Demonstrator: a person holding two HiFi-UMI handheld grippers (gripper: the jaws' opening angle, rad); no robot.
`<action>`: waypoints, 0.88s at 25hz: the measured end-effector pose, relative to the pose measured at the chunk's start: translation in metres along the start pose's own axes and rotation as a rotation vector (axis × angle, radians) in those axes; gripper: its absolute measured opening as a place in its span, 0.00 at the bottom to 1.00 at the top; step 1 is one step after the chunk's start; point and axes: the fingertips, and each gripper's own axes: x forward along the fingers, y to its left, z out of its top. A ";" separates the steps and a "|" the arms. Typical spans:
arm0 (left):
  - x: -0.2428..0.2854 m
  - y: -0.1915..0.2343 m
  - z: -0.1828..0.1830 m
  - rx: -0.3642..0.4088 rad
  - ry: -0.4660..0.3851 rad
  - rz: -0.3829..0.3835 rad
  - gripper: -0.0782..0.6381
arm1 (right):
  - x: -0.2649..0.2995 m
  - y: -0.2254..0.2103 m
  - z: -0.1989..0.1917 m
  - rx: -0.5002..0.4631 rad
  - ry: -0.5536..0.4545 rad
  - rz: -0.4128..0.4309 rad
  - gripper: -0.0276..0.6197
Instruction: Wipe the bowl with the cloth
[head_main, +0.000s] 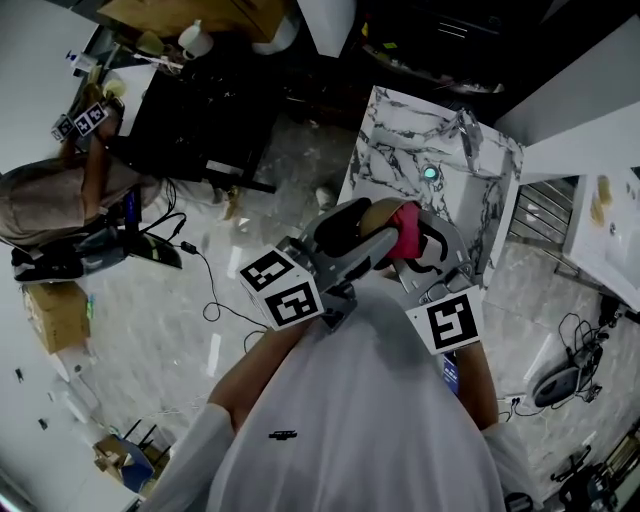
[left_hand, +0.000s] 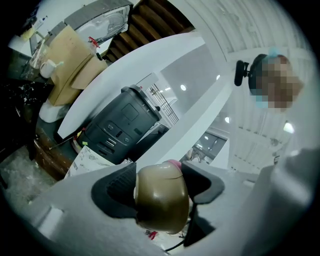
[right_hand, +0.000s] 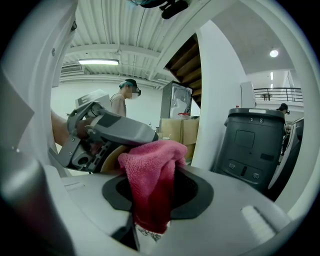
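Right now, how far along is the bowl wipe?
Done: both pickups. The left tongs are shut on the bowl, the right tongs on the pink cloth. In hand: the cloth meets the bowl's rim in mid-air, so wiping looks under way. Left: the rest of the wipe; how much is clean can't be told.

Marble counter; black desk; grey bin; cardboard boxes.
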 end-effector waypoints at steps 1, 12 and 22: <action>-0.002 0.000 0.001 0.011 -0.005 0.009 0.51 | 0.000 -0.001 0.001 0.004 -0.003 -0.002 0.26; -0.013 0.008 0.017 -0.025 -0.068 0.015 0.51 | -0.005 -0.008 -0.001 -0.025 0.013 0.005 0.26; -0.007 0.010 0.028 0.001 -0.080 0.017 0.51 | -0.009 0.003 -0.005 -0.043 0.041 0.038 0.26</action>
